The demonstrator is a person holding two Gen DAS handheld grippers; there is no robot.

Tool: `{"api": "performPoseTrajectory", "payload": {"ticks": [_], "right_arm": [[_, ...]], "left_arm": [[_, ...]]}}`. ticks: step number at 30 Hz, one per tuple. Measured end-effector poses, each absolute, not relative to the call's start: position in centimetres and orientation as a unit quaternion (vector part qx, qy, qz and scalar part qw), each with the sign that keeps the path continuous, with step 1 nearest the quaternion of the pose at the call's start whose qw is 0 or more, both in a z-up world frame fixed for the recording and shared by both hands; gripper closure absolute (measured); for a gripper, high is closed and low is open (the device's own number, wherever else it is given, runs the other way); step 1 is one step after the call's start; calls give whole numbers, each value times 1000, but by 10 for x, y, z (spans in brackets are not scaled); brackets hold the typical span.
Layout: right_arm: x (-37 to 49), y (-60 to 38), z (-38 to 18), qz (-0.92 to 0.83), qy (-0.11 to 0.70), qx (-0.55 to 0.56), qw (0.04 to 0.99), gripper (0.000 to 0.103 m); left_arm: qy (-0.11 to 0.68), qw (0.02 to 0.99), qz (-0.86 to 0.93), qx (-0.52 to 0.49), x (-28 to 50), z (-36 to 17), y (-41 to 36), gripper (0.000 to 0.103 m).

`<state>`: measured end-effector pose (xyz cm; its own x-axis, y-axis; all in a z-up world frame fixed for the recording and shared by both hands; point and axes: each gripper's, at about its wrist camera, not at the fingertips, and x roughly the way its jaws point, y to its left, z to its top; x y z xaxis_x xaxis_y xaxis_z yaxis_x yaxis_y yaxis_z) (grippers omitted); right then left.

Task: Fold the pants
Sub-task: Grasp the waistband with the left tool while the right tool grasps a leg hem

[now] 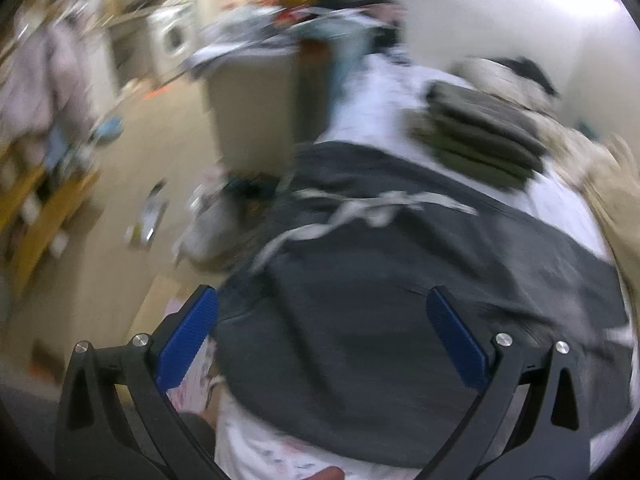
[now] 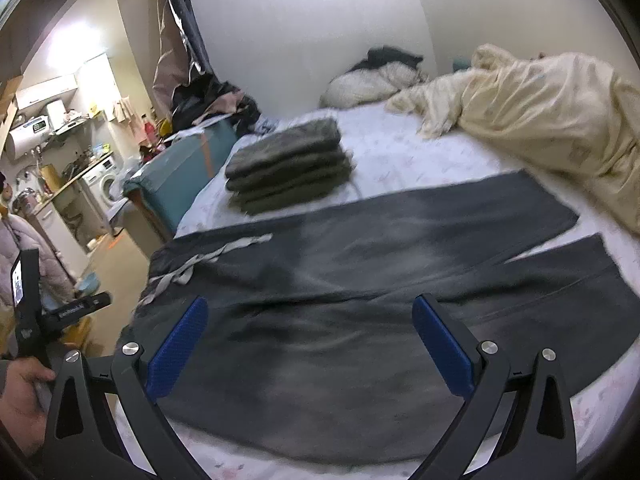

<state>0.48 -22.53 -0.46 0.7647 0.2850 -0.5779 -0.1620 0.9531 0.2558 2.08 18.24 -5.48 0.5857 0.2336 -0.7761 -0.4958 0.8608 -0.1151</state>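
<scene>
The left gripper (image 1: 322,336), jaws spread and empty, hangs over the waistband end at the bed's (image 2: 420,160) left edge. The dark grey pants (image 2: 360,280) lie flat, legs running rightward toward the cream duvet (image 2: 540,112). The right gripper (image 2: 310,346) gapes empty above them.

On the bed (image 2: 420,160): 1 dark grey pants (image 2: 360,288), 1 stack of 4 folded olive garments (image 2: 286,164), 1 cream duvet (image 2: 540,112).
</scene>
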Motion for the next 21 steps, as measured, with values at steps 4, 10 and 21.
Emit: {"api": "performPoseTrajectory", "payload": {"ticks": [4, 10, 21], "right_arm": [[3, -231, 0, 129, 316, 112, 933, 0], [12, -240, -2, 131, 333, 144, 922, 0], [18, -248, -17, 102, 361, 147, 915, 0]], "left_arm": [[427, 815, 283, -271, 3, -92, 244, 4], [450, 731, 331, -392, -18, -169, 278, 16], [426, 743, 253, -449, 6, -202, 276, 86]]}}
